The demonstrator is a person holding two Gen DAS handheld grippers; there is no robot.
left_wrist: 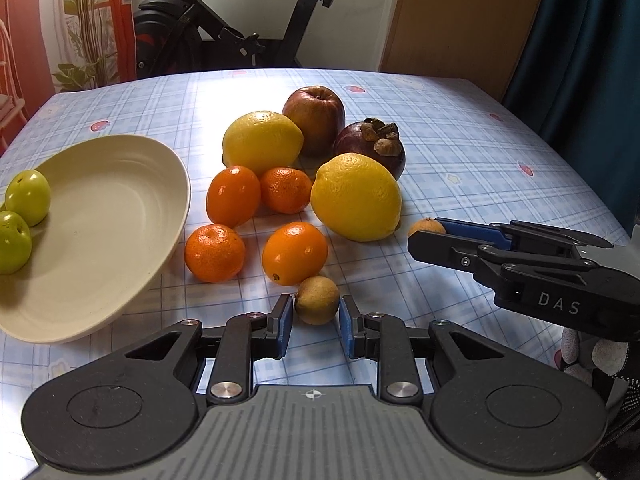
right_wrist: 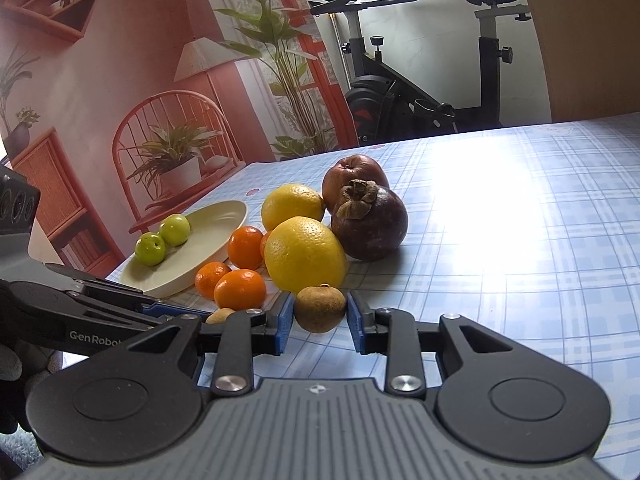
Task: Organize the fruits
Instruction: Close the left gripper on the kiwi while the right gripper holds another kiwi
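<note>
My left gripper is shut on a small brown longan that rests on the tablecloth, its blue pads against both sides. My right gripper is shut on a second brown longan, also low over the table. In the left wrist view the right gripper comes in from the right with its longan at the tip. Behind lie several small oranges, two lemons, a mangosteen and a red apple. A cream plate at the left holds two green fruits.
The checked tablecloth runs on to the right and back of the fruit pile. An exercise bike and a wooden door stand beyond the far edge. A gloved hand holds the right gripper at the lower right.
</note>
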